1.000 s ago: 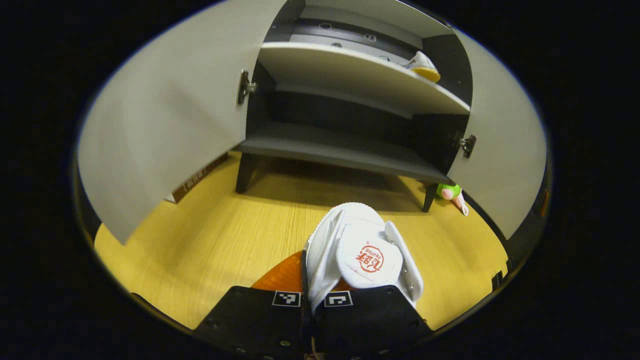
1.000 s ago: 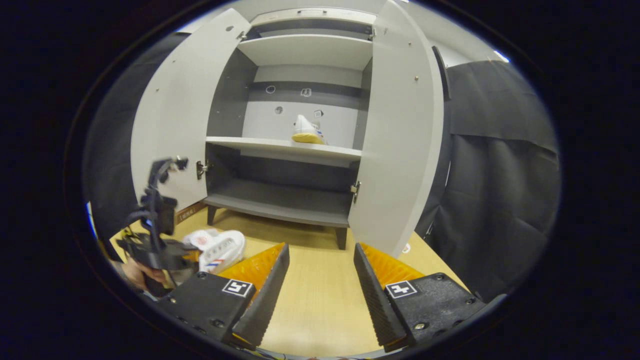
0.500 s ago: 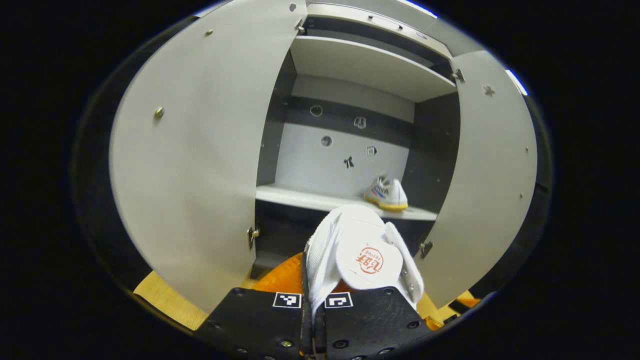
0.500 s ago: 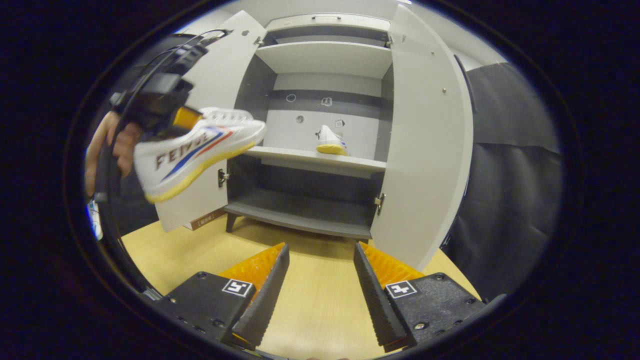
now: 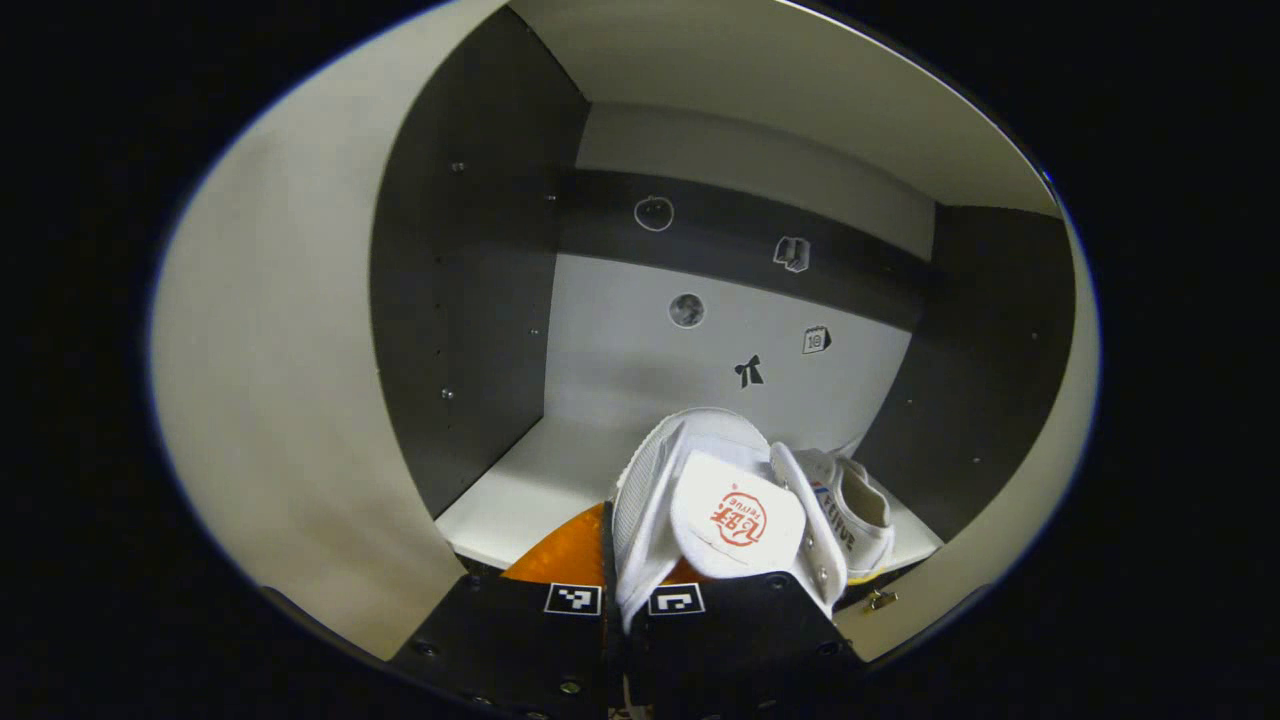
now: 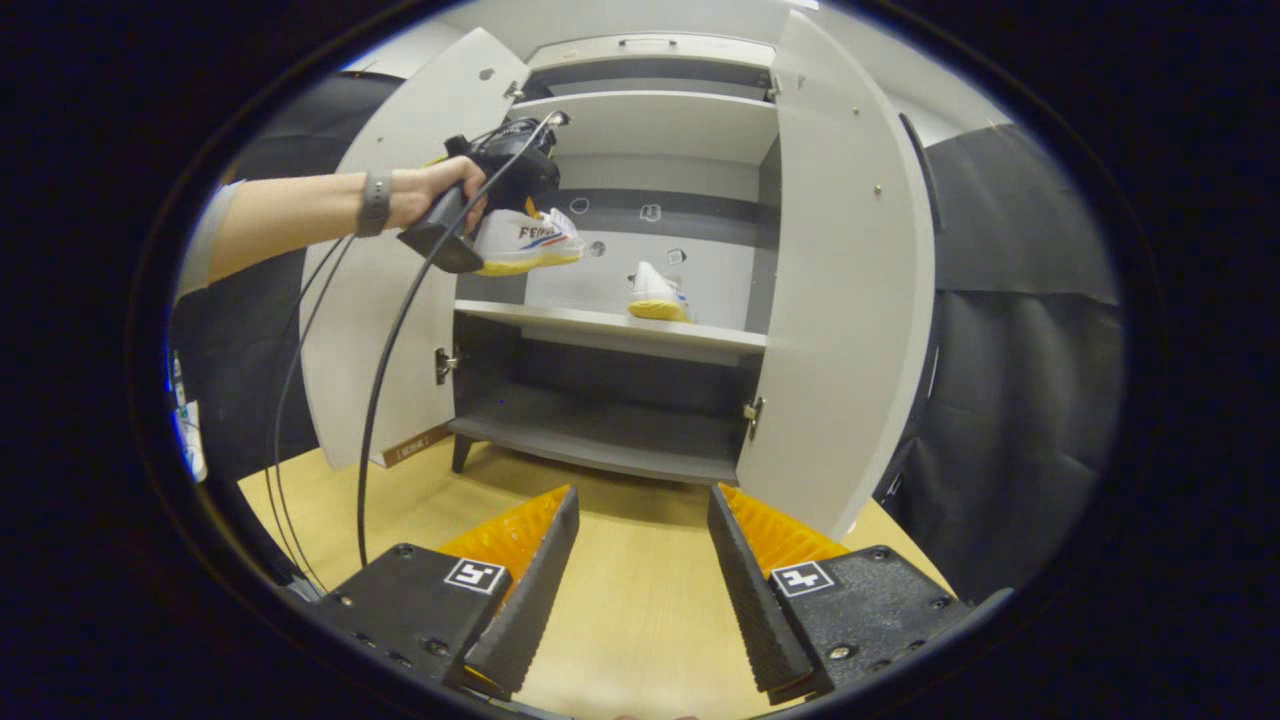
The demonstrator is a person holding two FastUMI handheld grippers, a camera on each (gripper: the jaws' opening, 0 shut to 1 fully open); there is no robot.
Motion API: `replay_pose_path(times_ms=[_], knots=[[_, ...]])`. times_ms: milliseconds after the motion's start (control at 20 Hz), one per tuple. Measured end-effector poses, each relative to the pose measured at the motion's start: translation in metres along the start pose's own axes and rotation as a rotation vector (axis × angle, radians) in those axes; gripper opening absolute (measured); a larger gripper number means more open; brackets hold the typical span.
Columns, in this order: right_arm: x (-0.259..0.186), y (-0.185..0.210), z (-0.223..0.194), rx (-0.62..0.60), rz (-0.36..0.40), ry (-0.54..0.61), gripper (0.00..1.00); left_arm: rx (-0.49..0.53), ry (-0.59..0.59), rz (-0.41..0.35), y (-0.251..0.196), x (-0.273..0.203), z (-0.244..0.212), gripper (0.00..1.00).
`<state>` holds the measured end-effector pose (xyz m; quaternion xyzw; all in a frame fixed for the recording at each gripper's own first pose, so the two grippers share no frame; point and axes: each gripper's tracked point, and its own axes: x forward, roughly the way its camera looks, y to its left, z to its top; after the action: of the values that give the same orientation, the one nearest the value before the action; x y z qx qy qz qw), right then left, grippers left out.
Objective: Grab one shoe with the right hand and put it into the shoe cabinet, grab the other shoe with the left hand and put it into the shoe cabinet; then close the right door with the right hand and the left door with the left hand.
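Left gripper (image 5: 625, 600) clamped second sneaker (image 5: 715, 510), held above middle shelf (image 5: 520, 490) front edge, beside first sneaker (image 5: 850, 510) at right end; right gripper (image 6: 640, 560) gaped, idle; advice: lower flat, clear neighbour, then release.

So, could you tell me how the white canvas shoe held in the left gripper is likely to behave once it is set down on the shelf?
The white canvas shoe probably feels light: the left gripper carries it by its collar alone. Its upper looks soft, so it may flex. The flat yellow sole should sit stably on the shelf.
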<state>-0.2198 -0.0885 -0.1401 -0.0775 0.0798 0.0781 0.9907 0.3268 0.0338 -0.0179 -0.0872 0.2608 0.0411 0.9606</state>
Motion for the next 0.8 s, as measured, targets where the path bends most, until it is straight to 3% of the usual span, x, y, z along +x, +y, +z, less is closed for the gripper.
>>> replay_pose_path(times_ms=[200, 400, 800], knots=[[0.000, -0.013, -0.003, 0.016, -0.049, 0.006, 0.82, 0.047, 0.071, 0.042, 0.002, 0.054, -0.004, 0.14], [-0.004, -0.018, -0.006, 0.034, -0.082, 0.009, 0.83, 0.005, 0.160, 0.051, 0.004, 0.087, -0.021, 0.14], [0.002, -0.024, -0.017, 0.043, -0.104, 0.039, 0.82, -0.029, 0.311, 0.051, 0.007, 0.110, -0.034, 0.15]])
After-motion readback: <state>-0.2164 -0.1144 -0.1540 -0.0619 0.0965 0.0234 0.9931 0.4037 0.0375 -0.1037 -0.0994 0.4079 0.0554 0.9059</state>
